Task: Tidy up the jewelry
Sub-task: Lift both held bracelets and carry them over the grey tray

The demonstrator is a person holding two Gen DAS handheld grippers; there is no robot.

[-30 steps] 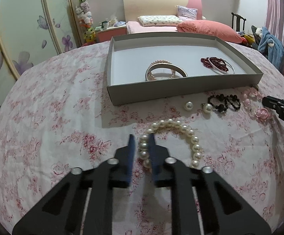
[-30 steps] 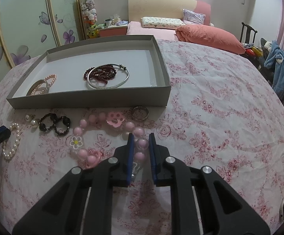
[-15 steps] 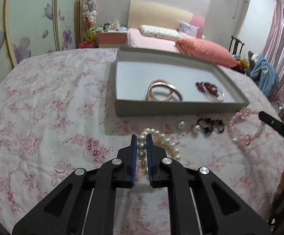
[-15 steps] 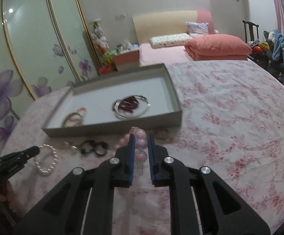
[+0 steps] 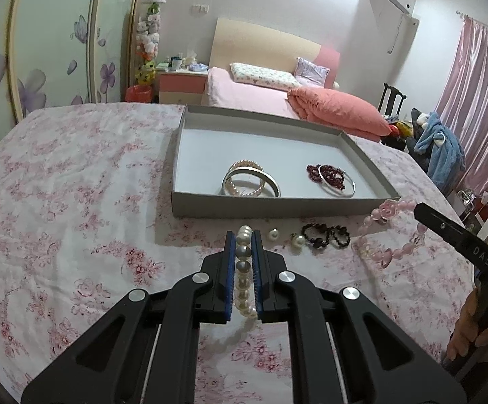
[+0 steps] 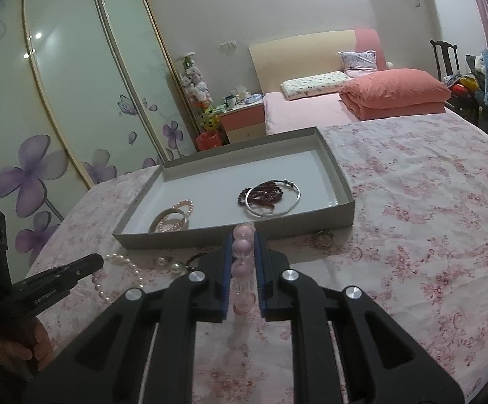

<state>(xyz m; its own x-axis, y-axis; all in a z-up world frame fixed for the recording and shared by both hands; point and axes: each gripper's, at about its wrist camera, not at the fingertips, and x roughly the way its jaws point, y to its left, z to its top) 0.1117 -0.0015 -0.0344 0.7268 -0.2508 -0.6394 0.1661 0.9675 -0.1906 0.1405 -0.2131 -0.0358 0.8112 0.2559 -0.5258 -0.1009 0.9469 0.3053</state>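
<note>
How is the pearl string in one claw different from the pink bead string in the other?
The pearl bracelet has small, opaque white beads; the pink bead bracelet has larger, translucent pink ones plus a flower-shaped charm. The left gripper pinches the pearls; the right gripper pinches the pink beads. Both are clamped between shut jaws in front of the grey tray.

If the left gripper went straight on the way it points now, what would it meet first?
Probably the near wall of the grey tray, directly ahead of the left gripper holding the pearl bracelet; depth is unclear.

tray [image 5: 230, 206] front wall blocks path | floor behind bangles [image 5: 254, 181] free
</note>
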